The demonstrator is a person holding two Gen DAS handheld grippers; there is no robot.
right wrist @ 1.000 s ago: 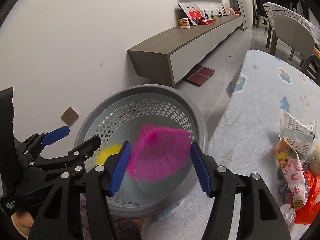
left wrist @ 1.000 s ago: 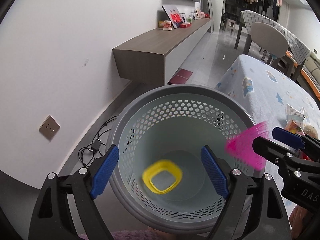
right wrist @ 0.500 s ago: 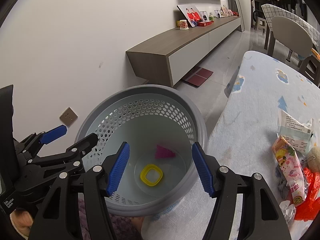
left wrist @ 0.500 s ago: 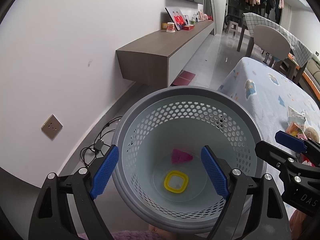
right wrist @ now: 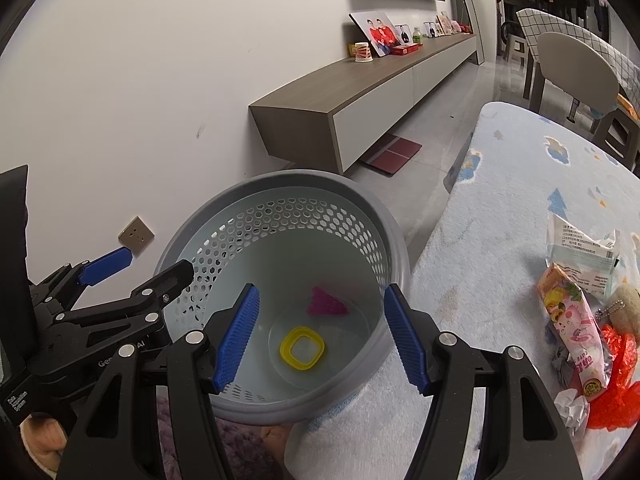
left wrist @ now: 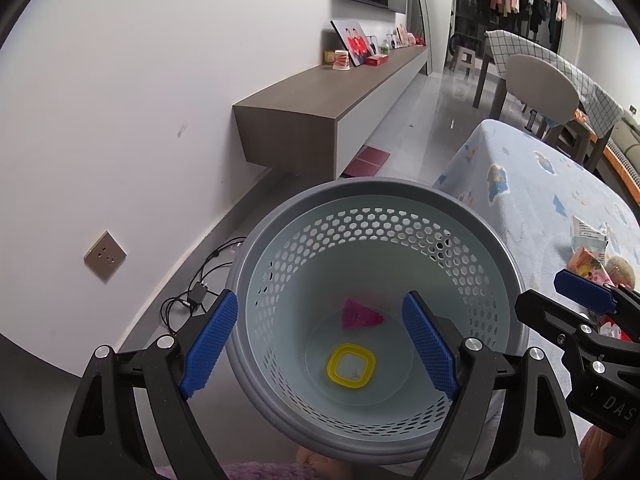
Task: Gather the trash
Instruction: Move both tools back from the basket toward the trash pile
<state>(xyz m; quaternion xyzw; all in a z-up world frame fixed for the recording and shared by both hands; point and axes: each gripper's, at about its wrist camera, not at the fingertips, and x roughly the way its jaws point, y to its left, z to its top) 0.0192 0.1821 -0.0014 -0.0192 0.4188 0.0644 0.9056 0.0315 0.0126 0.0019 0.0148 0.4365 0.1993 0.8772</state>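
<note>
A grey perforated waste basket (left wrist: 280,224) (right wrist: 224,208) stands on the floor beside the table. On its bottom lie a pink wrapper (left wrist: 360,316) (right wrist: 326,304) and a yellow square ring (left wrist: 351,366) (right wrist: 302,348). My left gripper (left wrist: 318,344) hovers above the basket's mouth, open and empty. My right gripper (right wrist: 320,332) hangs over the basket too, open with nothing between its fingers. On the blue patterned tablecloth (right wrist: 512,184) to the right lie several wrappers: a white packet (right wrist: 580,248), a pink snack bag (right wrist: 576,328), red plastic (right wrist: 612,392) and crumpled paper (right wrist: 574,404).
A low wall cabinet (left wrist: 320,120) runs along the white wall behind the basket. A wall socket (left wrist: 105,256) and black cables (left wrist: 196,292) lie left of the basket. A chair (left wrist: 540,88) and a checked table stand far right. A hand (right wrist: 40,436) holds the left gripper.
The pink wrapper left my right gripper and fell to the basket's bottom. The yellow ring settled flat beside it. Both grippers stayed over the basket.
</note>
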